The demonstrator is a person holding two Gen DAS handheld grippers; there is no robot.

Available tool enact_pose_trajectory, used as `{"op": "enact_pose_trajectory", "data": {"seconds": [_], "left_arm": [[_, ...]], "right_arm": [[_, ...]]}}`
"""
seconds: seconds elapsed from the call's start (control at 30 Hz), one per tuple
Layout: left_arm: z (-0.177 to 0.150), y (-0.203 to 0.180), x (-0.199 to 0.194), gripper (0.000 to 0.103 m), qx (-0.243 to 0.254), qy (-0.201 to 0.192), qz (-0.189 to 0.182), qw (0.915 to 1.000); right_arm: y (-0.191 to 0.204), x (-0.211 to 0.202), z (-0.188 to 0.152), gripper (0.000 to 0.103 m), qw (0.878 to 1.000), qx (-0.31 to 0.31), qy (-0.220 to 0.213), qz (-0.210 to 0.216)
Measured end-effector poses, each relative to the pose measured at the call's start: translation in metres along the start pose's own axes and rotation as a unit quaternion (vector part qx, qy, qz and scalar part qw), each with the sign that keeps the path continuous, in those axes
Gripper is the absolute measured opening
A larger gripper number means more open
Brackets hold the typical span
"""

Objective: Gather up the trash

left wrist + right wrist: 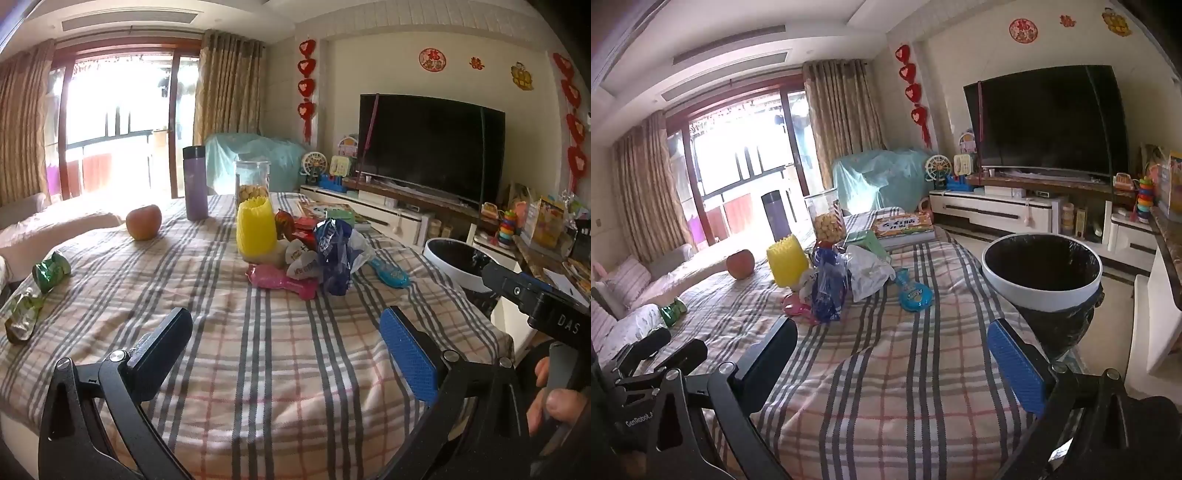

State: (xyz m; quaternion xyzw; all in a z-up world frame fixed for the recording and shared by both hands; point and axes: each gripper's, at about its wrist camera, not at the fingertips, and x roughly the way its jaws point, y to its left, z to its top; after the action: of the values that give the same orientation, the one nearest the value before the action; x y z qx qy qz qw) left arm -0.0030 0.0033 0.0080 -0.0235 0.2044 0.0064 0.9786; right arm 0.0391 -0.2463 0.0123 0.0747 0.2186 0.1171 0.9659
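A heap of wrappers lies mid-table: a blue crumpled bag (334, 254) (829, 288), a pink wrapper (282, 282), a red one (295, 225) and white plastic (868, 273). Green wrappers (51, 271) (672, 312) lie at the left edge, with a clear one (24, 314) nearer. A white bin with a black liner (1041, 291) (454, 264) stands off the table's right side. My left gripper (286, 350) hangs open over the near tablecloth, nothing between its fingers. My right gripper (892, 360) is open too, the bin just beyond its blue finger (1015, 369).
On the plaid tablecloth (258, 350) stand a yellow ribbed cup (256, 230), a snack jar (252, 184), a purple flask (195, 182), an apple (144, 221), a teal toy (914, 293) and books (901, 227). A TV cabinet (997, 210) lines the right wall; a sofa (624, 291) is left.
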Motion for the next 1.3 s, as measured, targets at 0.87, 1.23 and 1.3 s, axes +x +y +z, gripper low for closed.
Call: {"op": "enact_pose_trajectory", "data": {"seconds": [0.87, 1.23, 1.3], "left_arm": [[0.0026, 0.0002, -0.0023, 0.103, -0.004, -0.007, 0.002, 1.0], [0.0018, 0.0009, -0.0026, 0.103, -0.005, -0.006, 0.001, 1.0], [0.0009, 0.0009, -0.003, 0.103, -0.004, -0.007, 0.001, 1.0]], "right_arm": [[-0.0058, -0.0021, -0.0012, 0.103, 1.0, 0.003, -0.006, 0.001], [-0.0055, -0.0013, -0.0041, 0.103, 1.0, 0.002, -0.005, 0.001], [-0.0047, -0.0003, -0.0057, 0.103, 1.0, 0.001, -0.004, 0.002]]}}
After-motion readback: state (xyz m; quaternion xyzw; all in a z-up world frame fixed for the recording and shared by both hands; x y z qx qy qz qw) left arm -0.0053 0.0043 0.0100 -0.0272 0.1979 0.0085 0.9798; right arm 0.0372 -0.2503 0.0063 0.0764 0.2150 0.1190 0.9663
